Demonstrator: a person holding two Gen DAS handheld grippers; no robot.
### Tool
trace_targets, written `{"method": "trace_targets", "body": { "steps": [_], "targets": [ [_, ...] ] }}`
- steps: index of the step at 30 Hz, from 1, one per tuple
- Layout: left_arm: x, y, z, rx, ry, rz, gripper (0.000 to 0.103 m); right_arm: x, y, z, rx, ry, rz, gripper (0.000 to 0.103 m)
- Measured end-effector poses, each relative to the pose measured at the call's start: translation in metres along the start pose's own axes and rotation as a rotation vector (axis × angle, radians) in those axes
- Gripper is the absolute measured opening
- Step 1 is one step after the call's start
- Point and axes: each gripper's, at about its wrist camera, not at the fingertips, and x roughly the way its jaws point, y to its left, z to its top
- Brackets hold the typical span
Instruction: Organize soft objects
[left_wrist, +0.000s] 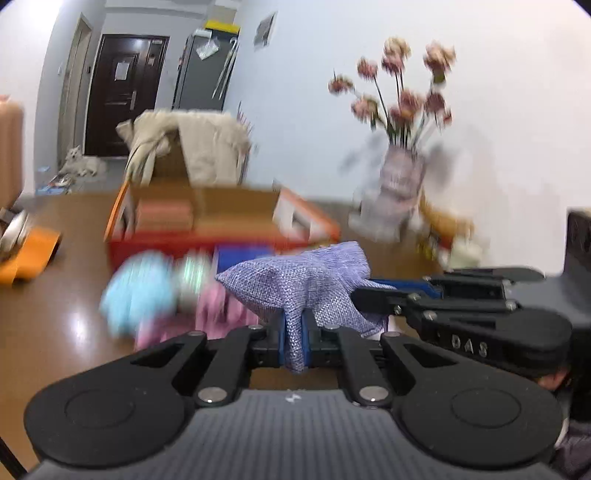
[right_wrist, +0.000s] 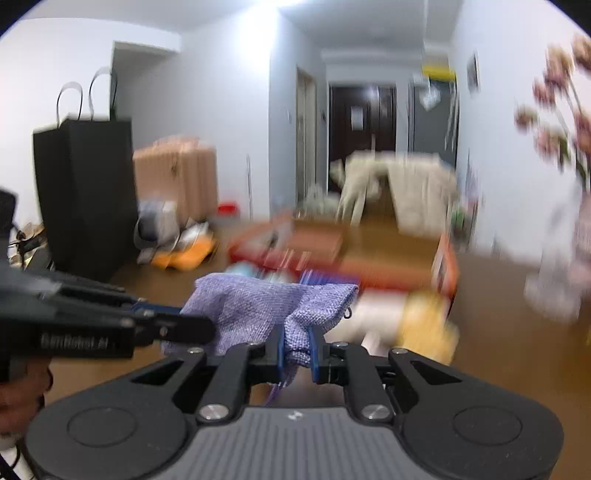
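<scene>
Here, clamped in both the left gripper (left_wrist: 294, 338) and right gripper (right_wrist: 298, 345): purple cloth (left_wrist: 314, 288), stretched between them above the brown table (left_wrist: 55, 325); ahead, blurred blue and pink soft things (left_wrist: 140, 291).

We saw a purple cloth (left_wrist: 306, 284), woven and rough. The table (left_wrist: 66, 306) was shiny brown wood. The grippers' black arms (right_wrist: 229, 373) looked like matt plastic with shiny metal screws (left_wrist: 211, 394).
</scene>
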Motion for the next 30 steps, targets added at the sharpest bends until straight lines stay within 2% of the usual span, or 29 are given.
{"method": "trace_targets", "body": {
  "steps": [3, 7, 11, 14, 16, 17, 18, 22, 26, 30],
  "targets": [
    [0.058, 0.013, 0.064, -0.022, 0.008, -0.007, 0.009, 0.039, -0.045, 0.047, -0.038, -0.039, -0.018, 0.013],
    [0.17, 0.036, 0.126, -0.026, 0.094, 0.052, 0.009, 0.135, -0.119, 0.099, 0.042, 0.026, -0.03, 0.013],
    [0.28, 0.064, 0.152, -0.084, 0.198, 0.14, 0.01, 0.24, -0.164, 0.116, 0.061, 0.163, -0.127, 0.014],
    [0.333, 0.074, 0.155, -0.068, 0.266, 0.194, 0.012, 0.286, -0.171, 0.11, -0.018, 0.232, -0.215, 0.018],
    [0.352, 0.079, 0.155, -0.08, 0.315, 0.217, 0.025, 0.303, -0.18, 0.109, -0.001, 0.243, -0.249, 0.025],
    [0.355, 0.082, 0.153, -0.088, 0.323, 0.213, 0.036, 0.305, -0.182, 0.108, 0.001, 0.248, -0.258, 0.025],
    [0.354, 0.085, 0.151, -0.096, 0.318, 0.214, 0.043, 0.306, -0.185, 0.108, 0.01, 0.243, -0.261, 0.025],
    [0.332, 0.084, 0.157, -0.084, 0.283, 0.21, 0.045, 0.289, -0.188, 0.114, 0.024, 0.197, -0.261, 0.032],
    [0.281, 0.067, 0.177, -0.026, 0.214, 0.207, 0.046, 0.244, -0.183, 0.137, 0.029, 0.107, -0.261, 0.041],
    [0.199, 0.045, 0.192, 0.027, 0.123, 0.196, 0.054, 0.179, -0.162, 0.164, 0.002, 0.023, -0.261, 0.053]
  ]
}}
